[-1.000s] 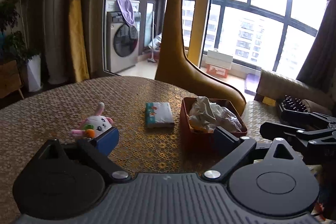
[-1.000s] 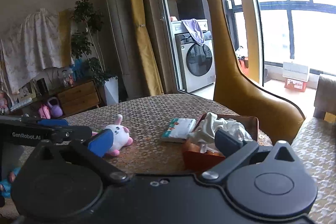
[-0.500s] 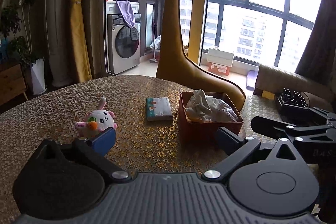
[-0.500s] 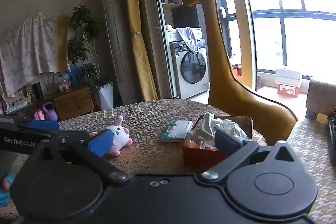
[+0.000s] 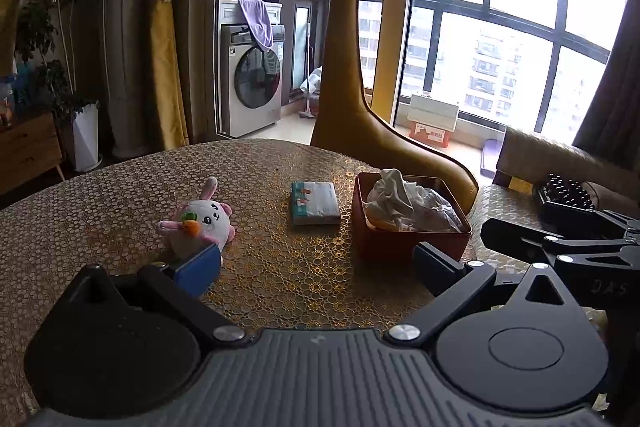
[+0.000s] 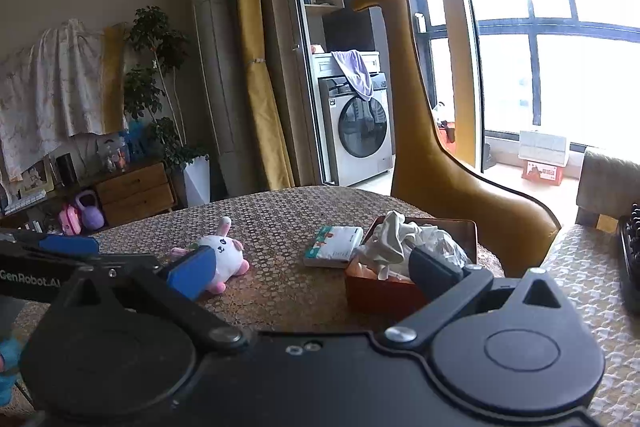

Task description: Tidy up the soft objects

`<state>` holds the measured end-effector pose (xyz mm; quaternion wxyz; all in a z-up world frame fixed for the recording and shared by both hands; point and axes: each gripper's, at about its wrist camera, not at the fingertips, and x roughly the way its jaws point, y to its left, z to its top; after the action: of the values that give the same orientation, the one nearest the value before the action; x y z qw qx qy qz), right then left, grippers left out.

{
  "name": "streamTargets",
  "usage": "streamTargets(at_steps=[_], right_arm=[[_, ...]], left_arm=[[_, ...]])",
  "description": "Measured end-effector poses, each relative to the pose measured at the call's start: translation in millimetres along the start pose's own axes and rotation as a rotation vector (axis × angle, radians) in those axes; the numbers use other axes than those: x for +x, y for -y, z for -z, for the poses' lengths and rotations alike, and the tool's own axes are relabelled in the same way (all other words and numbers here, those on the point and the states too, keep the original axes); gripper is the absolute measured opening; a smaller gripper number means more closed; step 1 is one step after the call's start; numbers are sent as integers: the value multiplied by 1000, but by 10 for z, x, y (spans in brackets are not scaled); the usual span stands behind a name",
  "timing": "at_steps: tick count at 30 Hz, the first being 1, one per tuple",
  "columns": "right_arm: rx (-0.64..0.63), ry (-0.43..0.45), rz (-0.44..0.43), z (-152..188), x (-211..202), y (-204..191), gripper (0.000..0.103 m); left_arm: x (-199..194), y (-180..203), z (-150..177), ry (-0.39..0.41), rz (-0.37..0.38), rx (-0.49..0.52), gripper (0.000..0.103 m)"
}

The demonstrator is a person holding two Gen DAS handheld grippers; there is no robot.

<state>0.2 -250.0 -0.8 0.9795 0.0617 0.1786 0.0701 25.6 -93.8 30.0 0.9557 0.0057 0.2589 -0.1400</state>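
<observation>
Left wrist view, left to right: plush rabbit (image 5: 202,221), tissue pack (image 5: 315,203), red box (image 5: 408,243) holding crumpled cloth (image 5: 404,197). Left gripper (image 5: 316,265) and right gripper (image 6: 314,269) hover spread apart, empty. Step: probably approach. Next: close on the rabbit and carry it boxward.

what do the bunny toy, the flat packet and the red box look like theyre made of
Bunny toy: plush fabric, matte and fuzzy, with rounded stuffed shape.
Flat packet: looks like printed plastic film over soft tissues, going by the slight sheen.
Red box: rigid and smooth-walled, possibly metal or plastic; can't tell which.
</observation>
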Motion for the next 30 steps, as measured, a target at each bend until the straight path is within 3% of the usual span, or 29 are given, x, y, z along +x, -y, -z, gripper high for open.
streamTargets(at_steps=[30], right_arm=[[-16,2,7,14,-32,-103,103]], left_arm=[[-5,-49,79,-5,0,-39,103]])
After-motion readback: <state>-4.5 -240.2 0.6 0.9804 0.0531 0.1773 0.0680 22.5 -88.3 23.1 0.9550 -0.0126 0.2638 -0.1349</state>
